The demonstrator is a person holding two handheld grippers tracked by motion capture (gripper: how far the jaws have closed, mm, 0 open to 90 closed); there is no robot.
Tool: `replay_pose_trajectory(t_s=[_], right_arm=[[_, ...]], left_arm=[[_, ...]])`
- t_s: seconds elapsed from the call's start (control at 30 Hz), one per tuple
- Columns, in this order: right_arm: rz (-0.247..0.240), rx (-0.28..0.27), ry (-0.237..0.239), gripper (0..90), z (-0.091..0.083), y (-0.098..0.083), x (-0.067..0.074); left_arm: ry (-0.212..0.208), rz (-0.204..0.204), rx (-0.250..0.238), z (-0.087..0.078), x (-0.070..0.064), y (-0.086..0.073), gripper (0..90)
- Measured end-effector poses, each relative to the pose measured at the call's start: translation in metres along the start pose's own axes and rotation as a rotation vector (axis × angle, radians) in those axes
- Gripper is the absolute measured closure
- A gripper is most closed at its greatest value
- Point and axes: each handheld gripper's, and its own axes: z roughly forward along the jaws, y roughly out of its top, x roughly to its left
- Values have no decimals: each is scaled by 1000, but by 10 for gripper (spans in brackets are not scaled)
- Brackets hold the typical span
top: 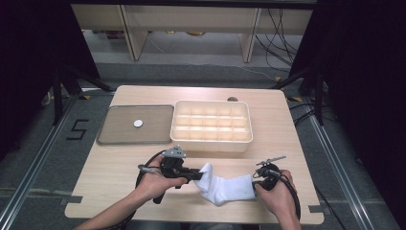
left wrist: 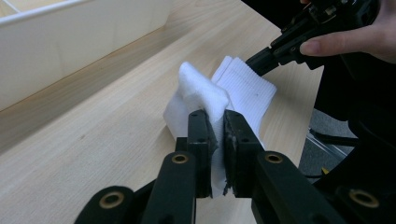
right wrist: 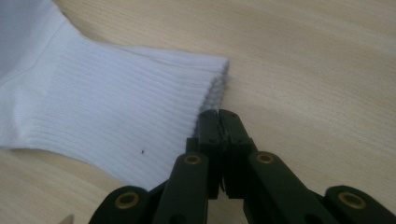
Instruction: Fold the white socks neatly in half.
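One white sock is lying on the table near its front edge, between the two hands, its toe end lifted off the wood and its ribbed cuff resting flat toward the right. At the toe, the left gripper is pinching a fold of the fabric, its jaws pressing on the cloth from both sides, so that the toe is standing up in a soft peak above the pads in the left gripper view. At the cuff, the right gripper is sitting with its jaws drawn together at the cuff's edge; in the right gripper view the ribbed rim is lying just ahead of the tips, and whether any cloth is caught between them is hard to tell. Both hands are coming in from the front edge, the left hand wrapping around its tool, the right hand near the front right corner. Beyond the sock, toward the middle of the table, a cream divided box is standing, and just left of it a grey tray is lying with a small white disc resting on it.
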Motion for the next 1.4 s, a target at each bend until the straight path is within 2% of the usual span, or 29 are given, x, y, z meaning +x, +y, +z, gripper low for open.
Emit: replay_pose_trajectory(t_s=[0.1,0.17,0.2,0.27,0.33,0.4,0.43,0.5,0.73,0.8,0.9,1.1,1.2,1.4], right_arm=[[4,-6,5,887,0,0,1],[-8,-2,7,887,0,-1,0],[10,-6,9,887,1,0,2],[4,-4,9,888,1,0,2],[-11,-3,7,890,1,0,2],[4,-6,9,892,1,0,4],[9,-4,11,894,2,0,5],[3,-1,11,897,2,1,6],[-2,4,16,899,3,2,11],[-4,-1,13,899,4,2,12],[-1,-1,17,900,4,2,14],[14,5,13,899,4,3,17],[-1,1,16,899,4,3,17],[10,4,23,899,4,4,20]], left_arm=[[-12,2,4,2,-2,0,817],[-5,10,8,3,-3,1,817],[-15,11,6,3,-4,1,817],[-5,12,6,4,-6,2,817],[-23,19,7,5,-6,3,817],[-13,19,5,6,-7,3,816],[-22,18,8,6,-7,4,816],[-12,17,5,8,-8,4,817],[-24,18,7,9,-7,4,816],[-8,20,-2,10,-8,4,817],[-26,19,9,11,-8,4,816],[-27,23,16,13,-9,4,816],[-28,24,16,14,-9,5,816],[-18,22,15,15,-10,6,816]])
